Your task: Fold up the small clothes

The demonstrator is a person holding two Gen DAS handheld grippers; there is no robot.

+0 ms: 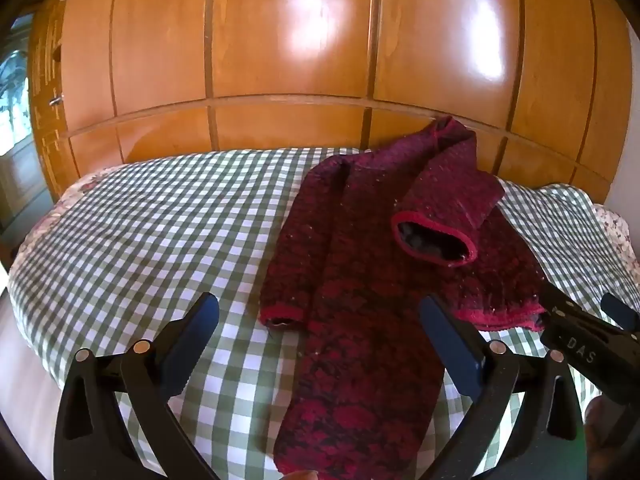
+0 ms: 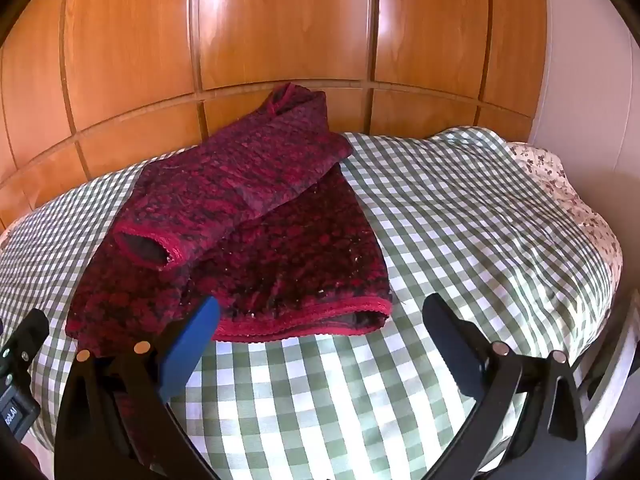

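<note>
A dark red patterned knit sweater [image 1: 360, 272] lies on a green-and-white checked cloth [image 1: 160, 216]. One sleeve lies straight along its left side and the other sleeve [image 1: 444, 200] is folded across the body, cuff open. My left gripper [image 1: 320, 320] is open and empty, above the sweater's near part. In the right wrist view the sweater [image 2: 256, 216] lies left of centre with its red hem [image 2: 304, 322] nearest. My right gripper [image 2: 320, 320] is open and empty, just in front of the hem; it shows at the right edge of the left wrist view [image 1: 588, 332].
A glossy wooden panelled wardrobe [image 1: 288, 40] stands right behind the bed. A floral bedcover [image 2: 560, 184] shows at the bed's edges beyond the checked cloth [image 2: 460, 220]. A white wall [image 2: 580, 60] is on the right.
</note>
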